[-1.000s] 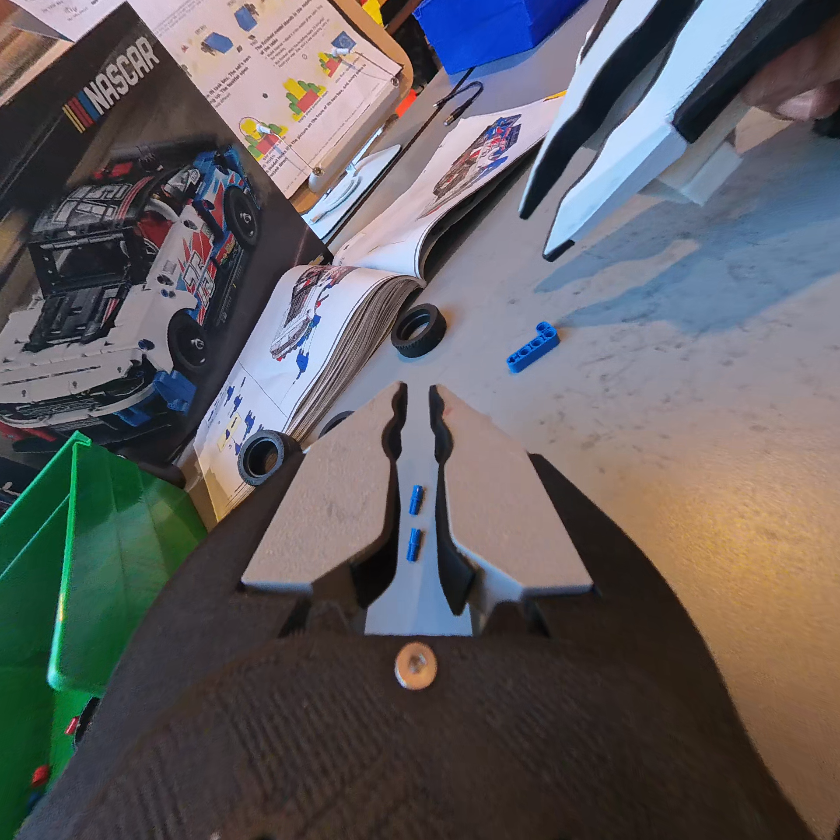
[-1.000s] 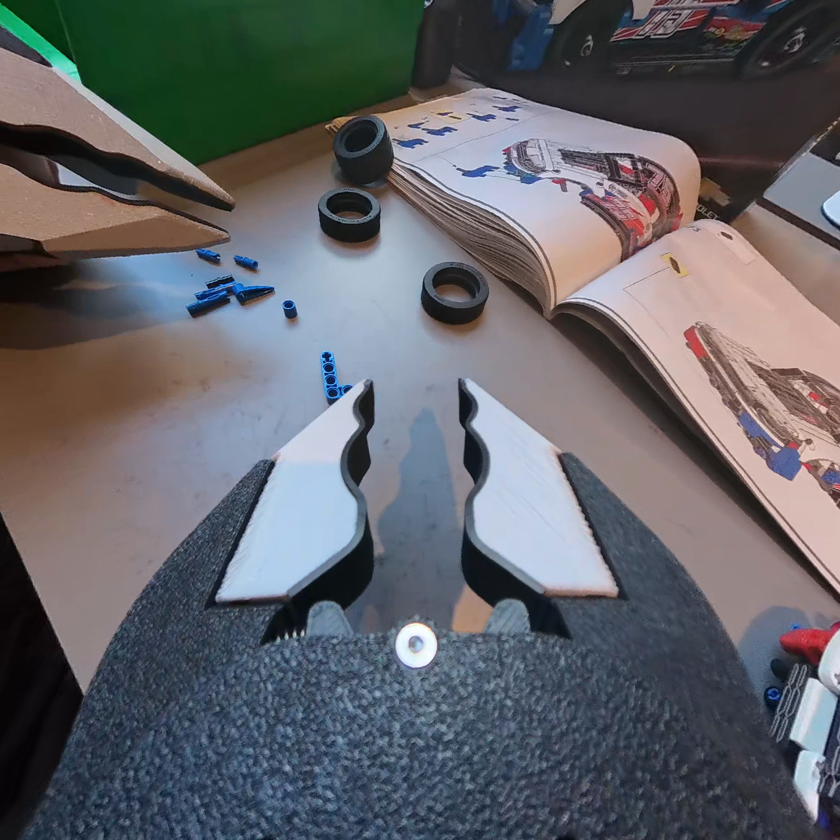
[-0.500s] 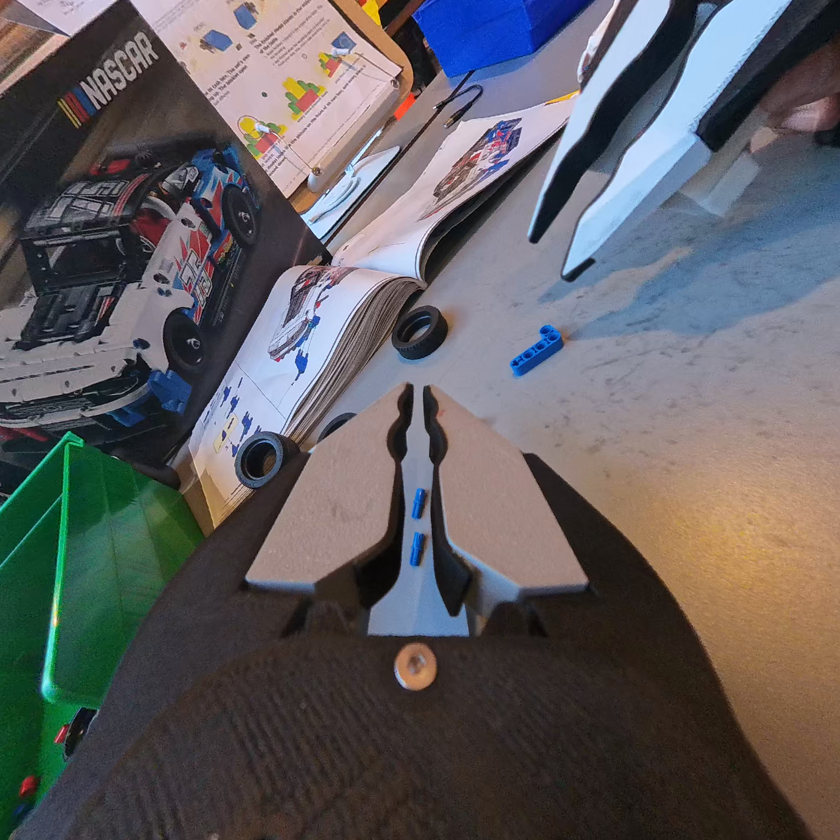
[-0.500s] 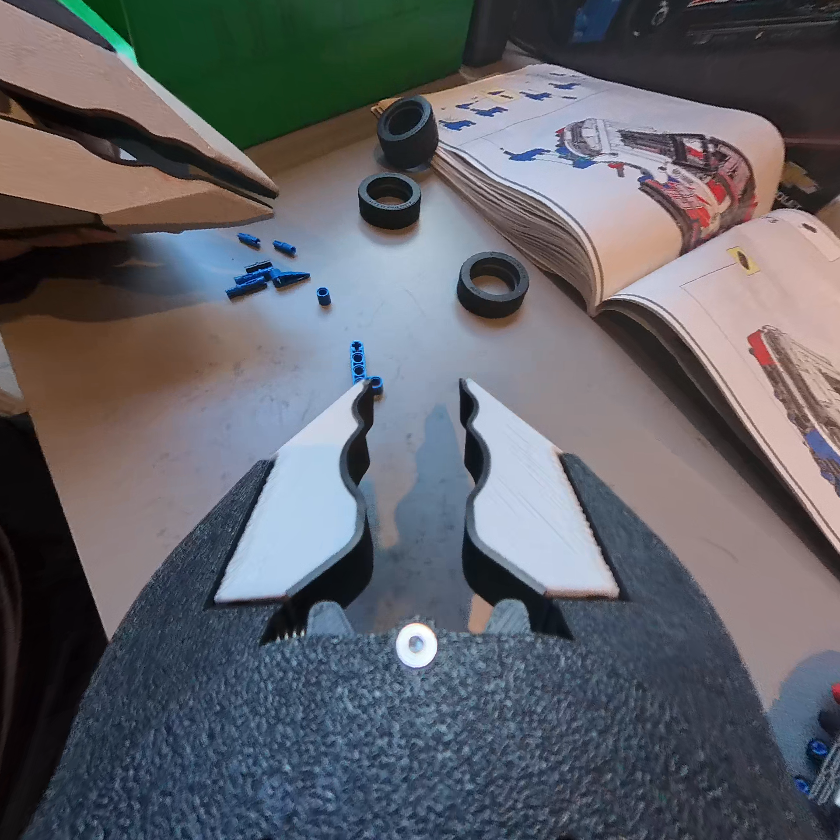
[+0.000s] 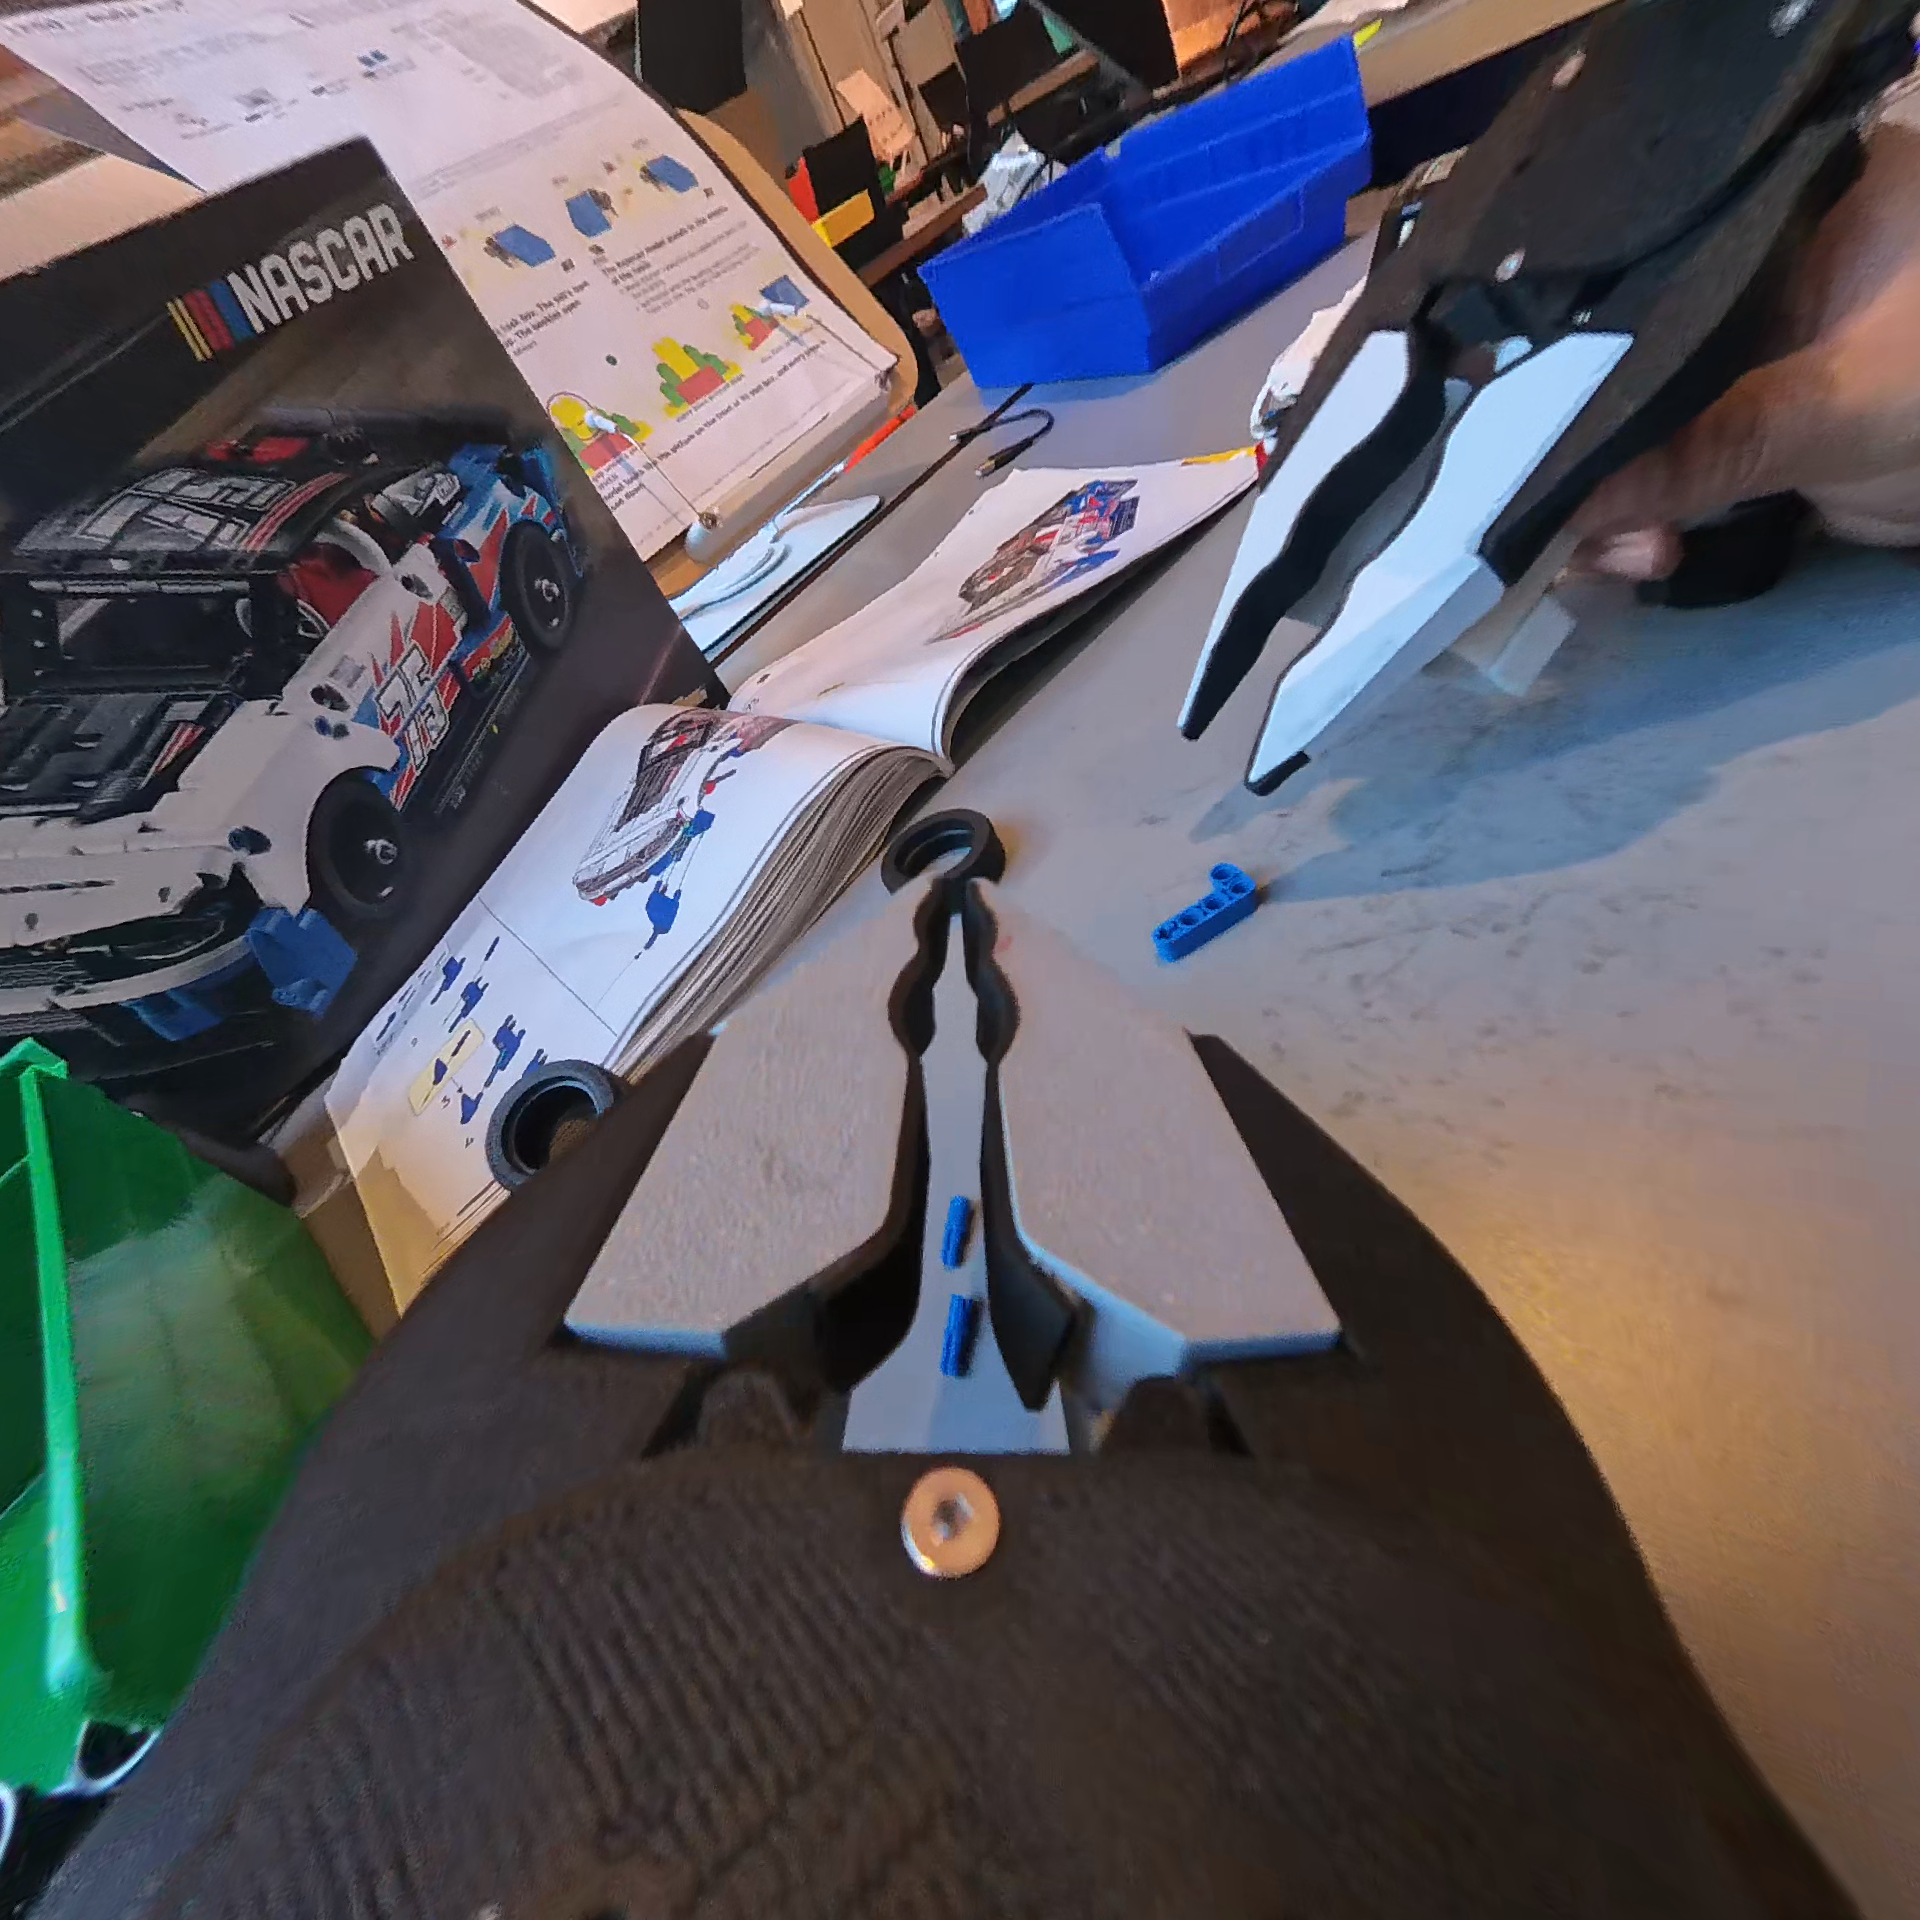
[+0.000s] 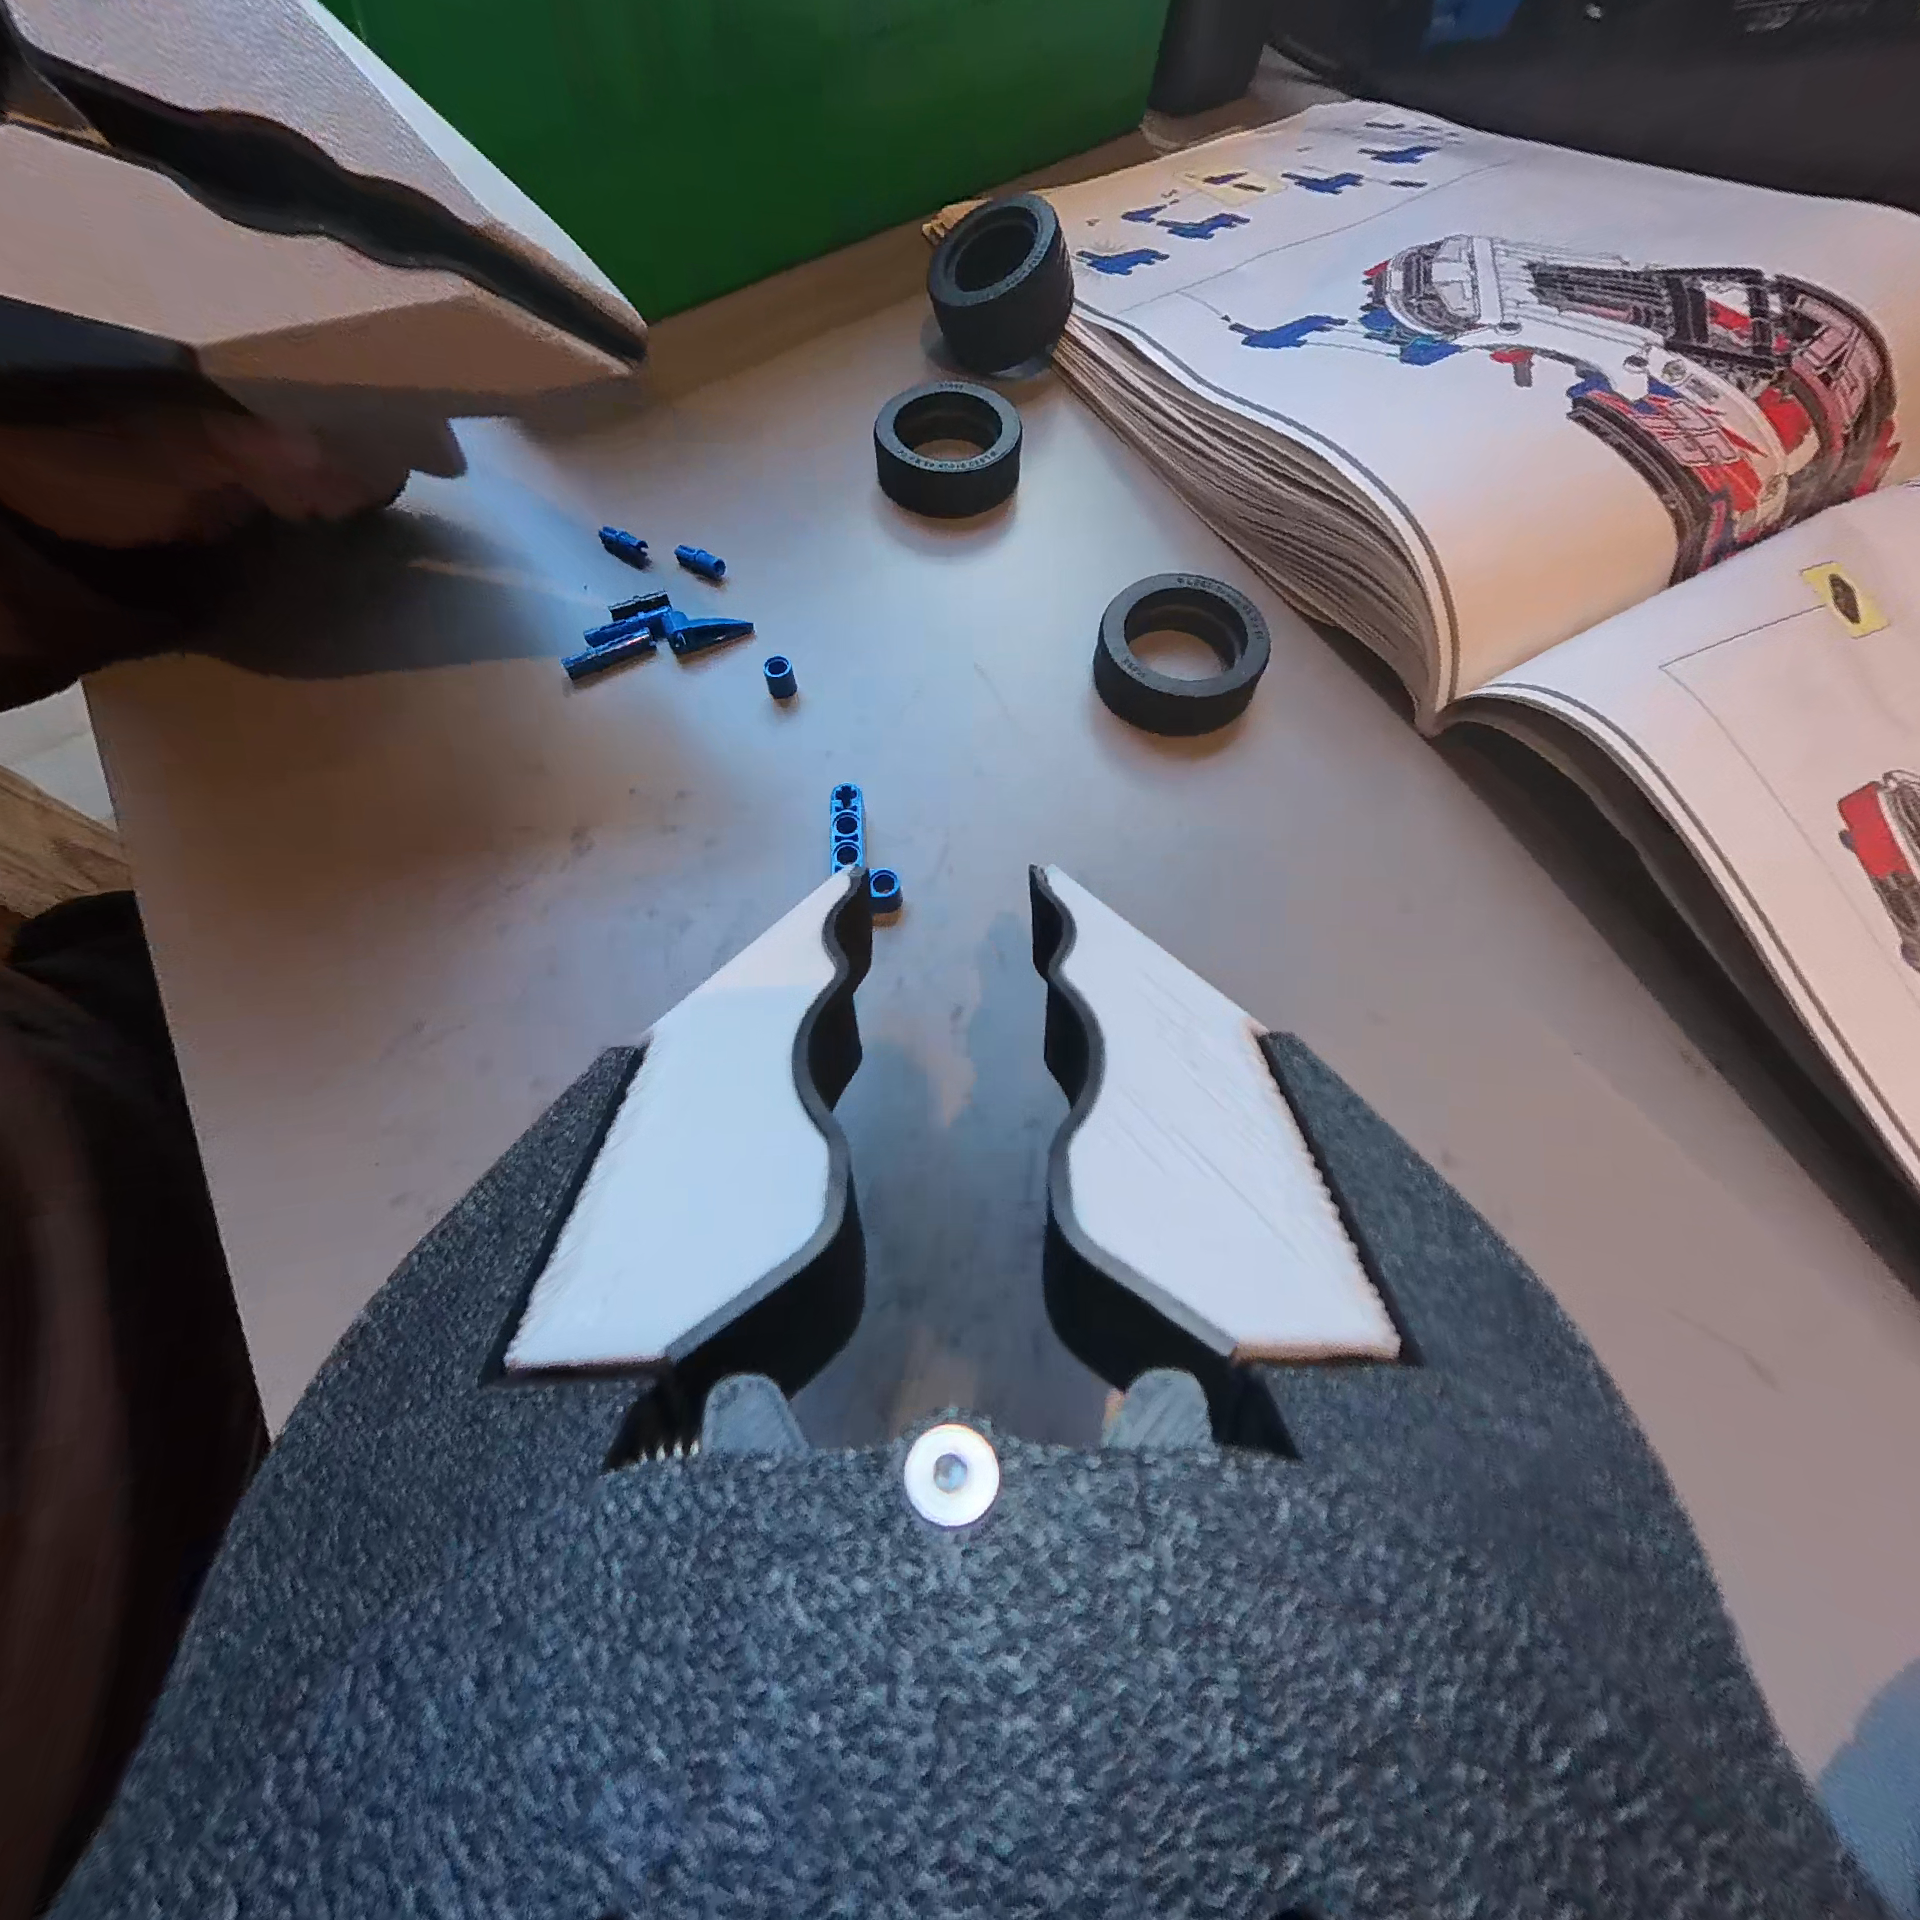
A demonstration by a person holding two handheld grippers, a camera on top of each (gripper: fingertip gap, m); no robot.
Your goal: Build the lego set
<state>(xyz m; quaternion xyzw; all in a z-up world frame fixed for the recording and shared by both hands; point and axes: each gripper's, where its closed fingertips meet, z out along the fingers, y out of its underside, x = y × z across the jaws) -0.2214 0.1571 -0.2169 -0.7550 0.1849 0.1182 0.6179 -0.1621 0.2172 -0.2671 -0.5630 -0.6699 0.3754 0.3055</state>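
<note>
left wrist view: my left gripper [image 5: 953,902] has its tips pressed together, nothing between them; flat grey finger faces with wavy black inner edges, coarse black printed body. through the slit behind the tips i see two small blue pins [image 5: 956,1283] lying on the table [image 5: 1558,1143], a matte grey top, scuffed. just past the tips a black rubber tyre [image 5: 940,844] lies flat beside the thick open instruction booklet [image 5: 790,790], glossy pages with car drawings. another tyre [image 5: 545,1117] stands on its side at the booklet's near corner. a blue l-shaped beam [image 5: 1203,914] with round holes lies alone to the right, apart from everything. my right gripper [image 5: 1236,753] hangs above the table beyond the beam, white faces, fingers spread, a hand [image 5: 1818,436] behind it. the dark set box [image 5: 260,582] with the race car picture stands at left, a shiny green bin [image 5: 125,1403] near me, a blue bin [image 5: 1143,249] farther back.

right wrist view: my right gripper [image 6: 951,894] is spread wide and empty, white ridged faces, speckled black body. the blue l-shaped beam [image 6: 850,836] lies at the left fingertip [image 6: 831,914], partly hidden; i cannot tell if they touch. a loose cluster of blue pins and small parts [image 6: 655,623] lies farther left, near the left gripper [image 6: 623,358], whose fingers look pressed together. three black tyres: one flat [image 6: 1179,655], one flat farther [image 6: 945,447], one leaning on the booklet [image 6: 1003,275]. the open booklet [image 6: 1455,416] fills the right side, the green bin [image 6: 748,135] behind.
</note>
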